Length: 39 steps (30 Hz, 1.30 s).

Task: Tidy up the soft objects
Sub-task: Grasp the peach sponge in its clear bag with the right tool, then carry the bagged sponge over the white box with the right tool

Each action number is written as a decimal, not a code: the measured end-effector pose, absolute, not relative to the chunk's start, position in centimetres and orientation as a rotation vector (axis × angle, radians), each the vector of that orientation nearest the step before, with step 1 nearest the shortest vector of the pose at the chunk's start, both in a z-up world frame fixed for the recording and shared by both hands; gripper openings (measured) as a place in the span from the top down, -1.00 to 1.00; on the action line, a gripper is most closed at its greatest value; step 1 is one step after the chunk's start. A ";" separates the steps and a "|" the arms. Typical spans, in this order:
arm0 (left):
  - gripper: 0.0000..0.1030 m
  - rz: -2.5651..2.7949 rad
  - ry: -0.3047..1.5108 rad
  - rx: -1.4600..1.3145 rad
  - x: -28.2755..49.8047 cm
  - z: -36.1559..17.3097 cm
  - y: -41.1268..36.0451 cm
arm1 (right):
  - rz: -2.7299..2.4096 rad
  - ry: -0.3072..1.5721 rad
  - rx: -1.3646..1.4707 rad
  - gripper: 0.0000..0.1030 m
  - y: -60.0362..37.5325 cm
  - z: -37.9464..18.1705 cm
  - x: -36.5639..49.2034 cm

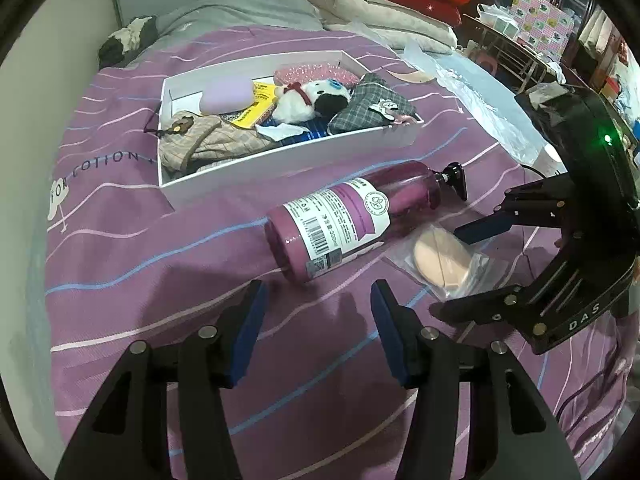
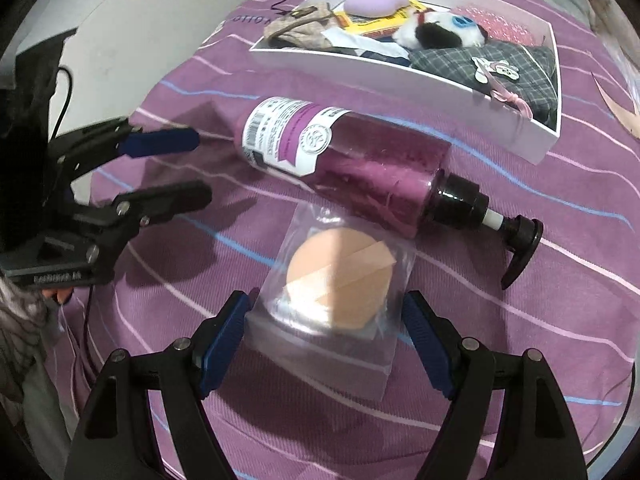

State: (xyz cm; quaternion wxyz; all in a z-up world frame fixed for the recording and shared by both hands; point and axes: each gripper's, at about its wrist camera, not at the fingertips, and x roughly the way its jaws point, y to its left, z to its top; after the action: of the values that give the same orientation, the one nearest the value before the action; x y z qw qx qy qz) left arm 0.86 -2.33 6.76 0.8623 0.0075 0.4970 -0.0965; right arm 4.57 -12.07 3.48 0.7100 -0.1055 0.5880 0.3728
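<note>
Honestly looks like a featherweight pick: bagged makeup sponge (image 2: pixel 338 284), squishy peach foam inside a crinkly clear sleeve, lying flat on the purple striped bedspread (image 2: pixel 304 432) just beside the pump bottle (image 2: pixel 348 152). Probably slippery on the plastic, so better to pinch across the foam itself than the loose bag edge, which would likely just slide out. Right gripper (image 2: pixel 326 344) standing wide apart, one pad on either side of the bag, nothing squeezed yet, though can't tell for sure whether the left pad brushes the plastic. Left gripper (image 1: pixel 318 336) about half open over bare bedspread, empty, touching nothing. Further back, bottle on its side, hard and heavier, not really the soft stuff. Farthest out, white tray (image 1: pixel 280 158) already loaded with a plush toy (image 1: pixel 312 100), plaid pouches and a lilac pad.
</note>
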 end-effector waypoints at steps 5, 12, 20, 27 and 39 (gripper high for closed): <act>-0.08 -0.203 1.036 0.030 0.8 7.0 -2.4 | 0.831 1.284 -0.226 -0.19 -12.2 4.0 4.4; -0.08 -0.201 1.027 0.034 0.8 7.4 -2.5 | 0.897 1.214 -0.303 0.27 -11.9 5.3 2.6; -0.08 -0.199 1.017 0.047 1.1 7.9 -2.6 | 0.943 1.141 -0.333 0.38 -11.4 7.6 1.5; -0.08 -0.190 1.034 0.021 1.7 7.2 -2.6 | 0.929 1.129 -0.279 0.38 -11.8 8.1 3.0; -0.11 -0.162 0.964 -0.003 2.6 8.2 -1.8 | 0.941 1.129 -0.152 0.38 -11.9 9.4 4.8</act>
State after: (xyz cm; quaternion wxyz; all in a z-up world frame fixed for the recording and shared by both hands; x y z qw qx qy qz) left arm 2.62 -1.76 8.23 0.8830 -0.0014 0.4629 -0.0778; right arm 4.78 -11.85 9.43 0.7394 -0.0693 0.5145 0.4287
